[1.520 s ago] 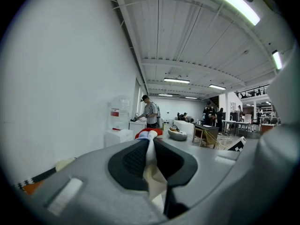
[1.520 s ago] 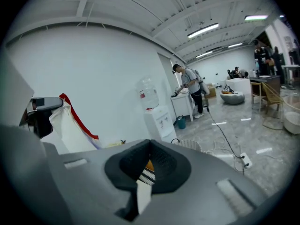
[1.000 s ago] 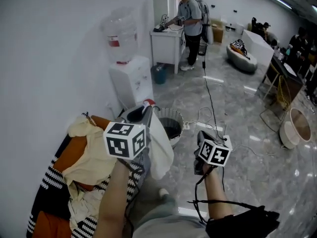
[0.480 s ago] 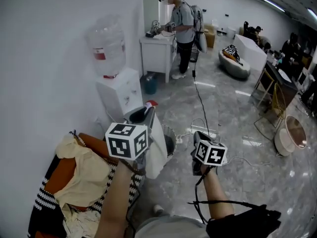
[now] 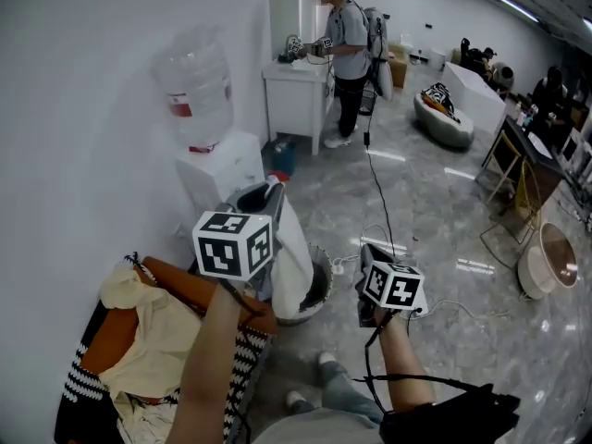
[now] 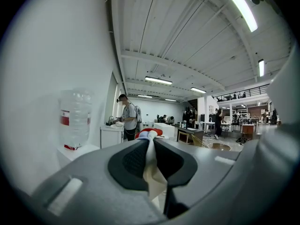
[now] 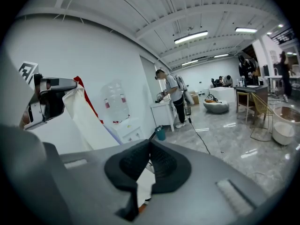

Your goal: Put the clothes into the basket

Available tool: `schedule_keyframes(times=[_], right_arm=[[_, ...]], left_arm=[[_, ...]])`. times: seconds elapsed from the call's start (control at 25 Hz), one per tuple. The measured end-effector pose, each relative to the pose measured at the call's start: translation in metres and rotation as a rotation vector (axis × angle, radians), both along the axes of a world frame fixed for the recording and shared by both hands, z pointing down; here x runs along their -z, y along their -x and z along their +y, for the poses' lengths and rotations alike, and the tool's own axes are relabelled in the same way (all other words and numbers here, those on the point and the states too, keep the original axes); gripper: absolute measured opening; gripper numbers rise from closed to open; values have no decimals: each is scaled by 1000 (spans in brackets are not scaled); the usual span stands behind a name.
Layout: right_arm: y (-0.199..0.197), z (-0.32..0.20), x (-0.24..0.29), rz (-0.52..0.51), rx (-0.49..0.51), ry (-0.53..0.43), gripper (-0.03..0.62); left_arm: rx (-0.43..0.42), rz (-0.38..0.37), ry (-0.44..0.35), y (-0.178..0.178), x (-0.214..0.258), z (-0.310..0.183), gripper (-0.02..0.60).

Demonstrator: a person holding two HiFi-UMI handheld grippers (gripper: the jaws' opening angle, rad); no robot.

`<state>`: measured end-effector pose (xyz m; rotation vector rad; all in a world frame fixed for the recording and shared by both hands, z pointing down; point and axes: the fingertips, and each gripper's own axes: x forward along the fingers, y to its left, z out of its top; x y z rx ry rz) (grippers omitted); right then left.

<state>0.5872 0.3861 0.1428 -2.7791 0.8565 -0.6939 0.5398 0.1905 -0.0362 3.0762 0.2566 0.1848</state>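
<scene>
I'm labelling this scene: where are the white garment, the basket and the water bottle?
white garment [image 5: 294, 252]: head view, hanging fold.
basket [image 5: 327, 268]: head view, right rim.
water bottle [image 5: 192, 86]: head view, clear body.

The right gripper [image 7: 150, 145] has its jaws closed together. At left, the left gripper [image 7: 47, 102] holds up a white garment [image 7: 86, 118] before a water dispenser [image 7: 125, 128], with 1 person [image 7: 174, 100] standing beyond.

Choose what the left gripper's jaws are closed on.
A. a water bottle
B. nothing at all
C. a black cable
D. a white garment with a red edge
D: in the left gripper view the left gripper has its jaws pressed on the white garment, whose red edge pokes out past the tips.
</scene>
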Motion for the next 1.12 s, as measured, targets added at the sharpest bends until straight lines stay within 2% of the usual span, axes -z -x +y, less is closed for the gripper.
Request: schedule_keyframes(times=[0.24, 0.48, 0.84, 1.12], right_arm=[[-41, -29, -12, -17, 45, 28, 3], [-72, -54, -3, -1, 91, 29, 3], [-102, -66, -21, -39, 94, 24, 3], [-120, -74, -38, -70, 105, 50, 3]], left_arm=[[30, -16, 32, -36, -11, -16, 37], [44, -40, 30, -62, -20, -27, 37], [45, -42, 19, -87, -23, -37, 37], [62, -111, 34, -108, -63, -44, 37]])
